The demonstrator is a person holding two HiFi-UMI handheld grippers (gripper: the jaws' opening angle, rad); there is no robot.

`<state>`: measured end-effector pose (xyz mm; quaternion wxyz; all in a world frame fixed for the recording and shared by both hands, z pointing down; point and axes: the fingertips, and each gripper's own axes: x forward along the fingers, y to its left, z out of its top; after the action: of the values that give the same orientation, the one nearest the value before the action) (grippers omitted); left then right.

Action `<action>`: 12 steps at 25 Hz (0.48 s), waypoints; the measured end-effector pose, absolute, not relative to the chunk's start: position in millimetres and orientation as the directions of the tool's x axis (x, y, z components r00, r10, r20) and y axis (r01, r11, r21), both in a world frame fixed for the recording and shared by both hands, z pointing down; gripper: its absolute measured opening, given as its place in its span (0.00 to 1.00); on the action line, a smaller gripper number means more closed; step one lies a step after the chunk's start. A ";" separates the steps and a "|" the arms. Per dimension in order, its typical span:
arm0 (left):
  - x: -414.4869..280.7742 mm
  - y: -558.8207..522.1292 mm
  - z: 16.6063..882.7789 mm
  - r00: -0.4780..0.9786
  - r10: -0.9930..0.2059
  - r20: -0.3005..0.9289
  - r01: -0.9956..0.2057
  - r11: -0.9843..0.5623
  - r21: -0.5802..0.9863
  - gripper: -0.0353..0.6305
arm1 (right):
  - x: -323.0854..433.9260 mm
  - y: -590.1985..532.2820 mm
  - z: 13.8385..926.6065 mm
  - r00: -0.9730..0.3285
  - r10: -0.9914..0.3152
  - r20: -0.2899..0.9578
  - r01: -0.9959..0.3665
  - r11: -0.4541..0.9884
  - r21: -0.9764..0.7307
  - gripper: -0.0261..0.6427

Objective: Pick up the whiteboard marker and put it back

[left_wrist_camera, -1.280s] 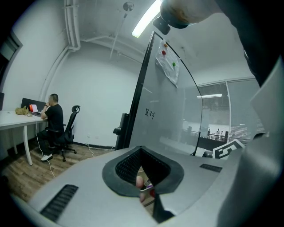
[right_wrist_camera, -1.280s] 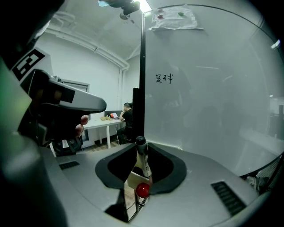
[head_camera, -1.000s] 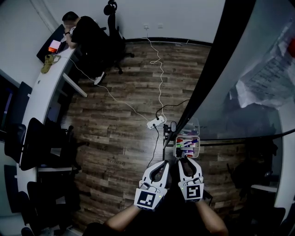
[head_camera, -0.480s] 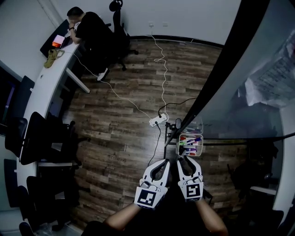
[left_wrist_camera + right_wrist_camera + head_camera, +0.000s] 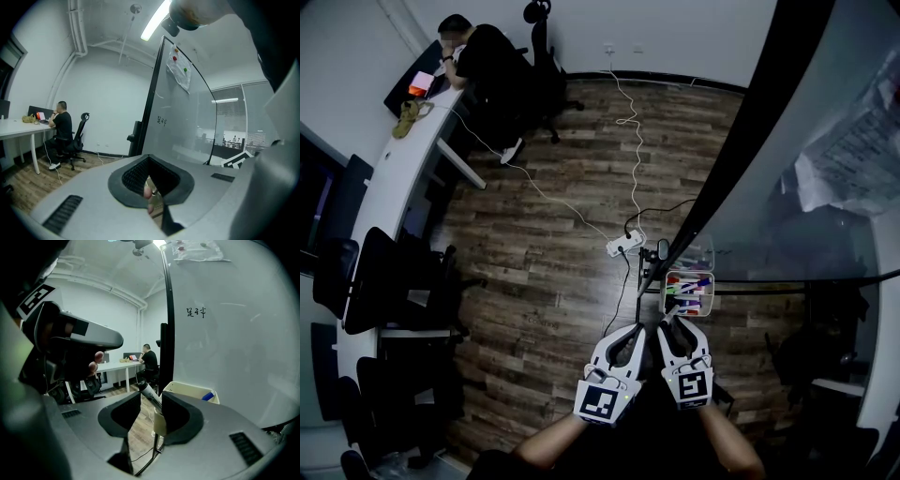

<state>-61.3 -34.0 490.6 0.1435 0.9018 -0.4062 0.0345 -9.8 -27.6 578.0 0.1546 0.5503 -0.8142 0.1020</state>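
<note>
R gripper [image 5: 146, 408] has just been opening; jaws now stand wide. A whiteboard marker [image 5: 158, 420], pale barrel w/ dark cap, sits tilted between them; it leans on the inner pad at the view's right, and bare floor shows between it and the other pad, so nothing pinches it. L gripper [image 5: 151, 183] has its jaws all but together w/ nothing in them; it sits just beside the R one, out of the work.

Marker tray [image 5: 185, 386] hangs on the whiteboard [image 5: 225, 357], ahead and a bit right of the R jaws; in the head view it's just past the R fingertips, w/ several coloured markers [image 5: 686, 291] already in it.

Reads as the let-go at the tray, prob. near the end of the job. I can't tell whether the marker is over the tray rim or short of it.

To do it well:
- Check the barrel is above the tray before anything else; if short, nudge fwd and right.
- Hold the hand steady and nose-down so the marker slides off the pad into the tray, not onto the wood floor [image 5: 553, 262].
- Back straight out only once it's free; don't clip the rim.
- Keep the L gripper where it is.
</note>
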 end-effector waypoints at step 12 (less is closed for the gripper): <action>-61.5 -33.1 489.7 0.663 -0.728 0.174 -0.747 -0.626 0.225 0.06 | -13.7 -23.5 584.0 -0.371 -0.847 0.380 -0.918 0.395 -0.016 0.24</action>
<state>-61.5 -33.1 489.7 0.1399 0.9010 -0.4092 0.0331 -13.7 -23.5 584.0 0.1577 0.5381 -0.8202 0.1130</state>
